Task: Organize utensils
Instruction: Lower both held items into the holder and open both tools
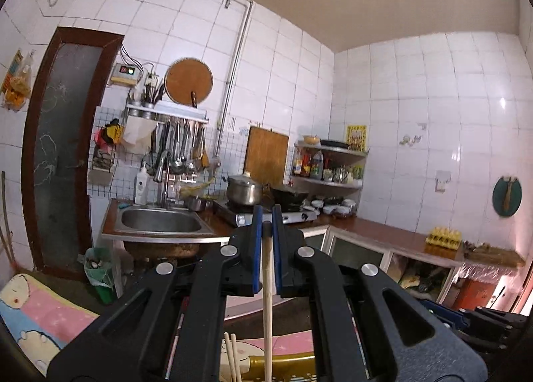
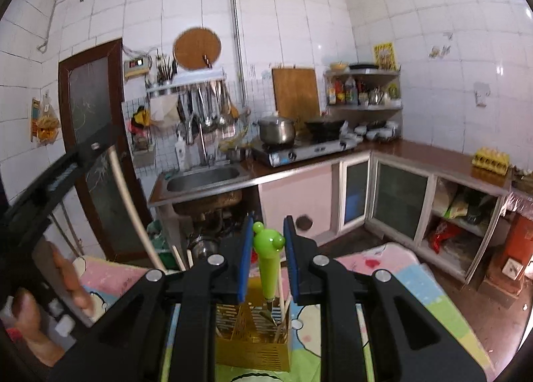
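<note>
Two grippers work above a cartoon-print cloth. The left gripper pinches a wooden stick between its jaws. The right gripper has jaws spread around a green-handled utensil, standing in the yellow holder below them. Ahead stand the tiled kitchen bench and sink.

Wooden stick – pale, upright, pinched between blue pads. Green frog-topped utensil stood upright in gold slotted holder, chopsticks alongside – holder set on cartoon-print cloth.
</note>
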### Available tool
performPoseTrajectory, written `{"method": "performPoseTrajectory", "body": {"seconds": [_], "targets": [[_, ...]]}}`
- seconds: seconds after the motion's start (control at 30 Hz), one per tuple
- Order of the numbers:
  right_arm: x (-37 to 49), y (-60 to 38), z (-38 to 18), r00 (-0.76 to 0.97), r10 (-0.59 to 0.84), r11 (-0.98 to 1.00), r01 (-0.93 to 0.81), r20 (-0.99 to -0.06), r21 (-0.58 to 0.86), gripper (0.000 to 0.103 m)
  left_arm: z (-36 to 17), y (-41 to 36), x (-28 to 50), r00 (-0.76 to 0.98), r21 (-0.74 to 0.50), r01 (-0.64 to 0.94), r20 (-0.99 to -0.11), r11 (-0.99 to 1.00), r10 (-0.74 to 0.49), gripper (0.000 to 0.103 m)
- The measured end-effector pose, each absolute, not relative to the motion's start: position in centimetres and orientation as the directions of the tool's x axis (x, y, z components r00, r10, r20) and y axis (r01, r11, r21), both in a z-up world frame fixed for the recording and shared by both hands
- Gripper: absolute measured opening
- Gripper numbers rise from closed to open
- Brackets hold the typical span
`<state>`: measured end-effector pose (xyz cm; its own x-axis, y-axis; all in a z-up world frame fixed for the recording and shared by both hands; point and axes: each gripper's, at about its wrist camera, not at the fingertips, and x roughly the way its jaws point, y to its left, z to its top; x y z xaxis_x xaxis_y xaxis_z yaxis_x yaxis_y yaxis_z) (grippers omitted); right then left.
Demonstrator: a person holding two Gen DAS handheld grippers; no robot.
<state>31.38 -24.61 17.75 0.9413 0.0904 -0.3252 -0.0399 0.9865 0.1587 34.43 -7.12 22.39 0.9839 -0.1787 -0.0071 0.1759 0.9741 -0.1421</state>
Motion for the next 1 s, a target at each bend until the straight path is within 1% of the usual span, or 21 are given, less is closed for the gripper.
{"method": "performPoseTrajectory", "body": {"seconds": [0.17, 0.27, 0.37, 0.53, 0.6, 0.63, 0.67, 0.7, 0.73, 0.77, 0.83, 0.9, 0.97, 1.0], "targets": [[33.1, -24.6, 14.8, 0.902, 0.105, 0.987, -0.041, -0.418, 0.158, 0.019, 17.9, -7.5, 37.3, 0.972, -0.162, 0.187, -0.109, 0.969, -0.206, 0.005], [34.4, -24.6, 13.1, 0.879, 0.104, 0.986, -0.032, -0.464, 0.161, 0.019, 15.2, -7.7, 38.1, 0.961, -0.132, 0.189, -0.177, 0.973, -0.211, 0.005], [35.9, -24.7, 11.4, 0.861, 0.104, 0.986, -0.026, -0.497, 0.162, 0.019, 13.0, -7.5, 38.6, 0.949, -0.109, 0.179, -0.242, 0.978, -0.201, 0.005], [37.6, -24.6, 8.5, 0.836, 0.097, 0.990, -0.023, -0.540, 0.142, 0.019, 10.7, -6.2, 39.5, 0.918, -0.138, 0.161, -0.341, 0.977, -0.200, 0.005], [37.3, -24.6, 8.3, 0.841, 0.090, 0.991, -0.021, -0.533, 0.133, 0.021, 10.4, -5.6, 39.5, 0.904, -0.145, 0.154, -0.378, 0.977, -0.199, 0.012], [37.0, -24.7, 8.4, 0.843, 0.077, 0.992, -0.014, -0.532, 0.122, 0.029, 10.5, -5.2, 39.4, 0.900, -0.149, 0.149, -0.388, 0.977, -0.197, 0.026], [36.5, -24.9, 8.8, 0.848, 0.069, 0.993, -0.007, -0.525, 0.119, 0.035, 10.8, -4.8, 39.0, 0.900, -0.153, 0.143, -0.391, 0.978, -0.193, 0.046], [36.0, -25.0, 9.1, 0.853, 0.062, 0.993, -0.001, -0.517, 0.118, 0.046, 11.2, -4.3, 38.4, 0.906, -0.155, 0.133, -0.383, 0.979, -0.184, 0.055], [35.2, -25.3, 9.7, 0.862, 0.050, 0.993, 0.011, -0.505, 0.118, 0.051, 11.6, -3.9, 37.8, 0.911, -0.153, 0.124, -0.375, 0.980, -0.174, 0.064], [34.7, -25.4, 10.1, 0.864, 0.045, 0.993, 0.017, -0.502, 0.118, 0.051, 11.9, -3.7, 37.3, 0.912, -0.151, 0.120, -0.373, 0.981, -0.169, 0.070], [33.6, -26.2, 10.9, 0.863, 0.030, 0.990, 0.042, -0.504, 0.131, 0.052, 12.5, -2.9, 36.3, 0.901, -0.159, 0.127, -0.393, 0.979, -0.181, 0.076], [32.4, -26.8, 11.1, 0.861, 0.016, 0.988, 0.064, -0.508, 0.141, 0.055, 12.7, -2.3, 35.1, 0.898, -0.165, 0.124, -0.401, 0.979, -0.181, 0.079], [31.2, -27.1, 10.9, 0.856, -0.008, 0.988, 0.085, -0.517, 0.127, 0.056, 12.7, -1.5, 33.6, 0.900, -0.154, 0.115, -0.402, 0.981, -0.169, 0.090], [30.6, -27.1, 10.5, 0.850, -0.019, 0.989, 0.095, -0.526, 0.117, 0.056, 12.6, -1.3, 33.0, 0.901, -0.149, 0.113, -0.402, 0.982, -0.165, 0.092]]}}
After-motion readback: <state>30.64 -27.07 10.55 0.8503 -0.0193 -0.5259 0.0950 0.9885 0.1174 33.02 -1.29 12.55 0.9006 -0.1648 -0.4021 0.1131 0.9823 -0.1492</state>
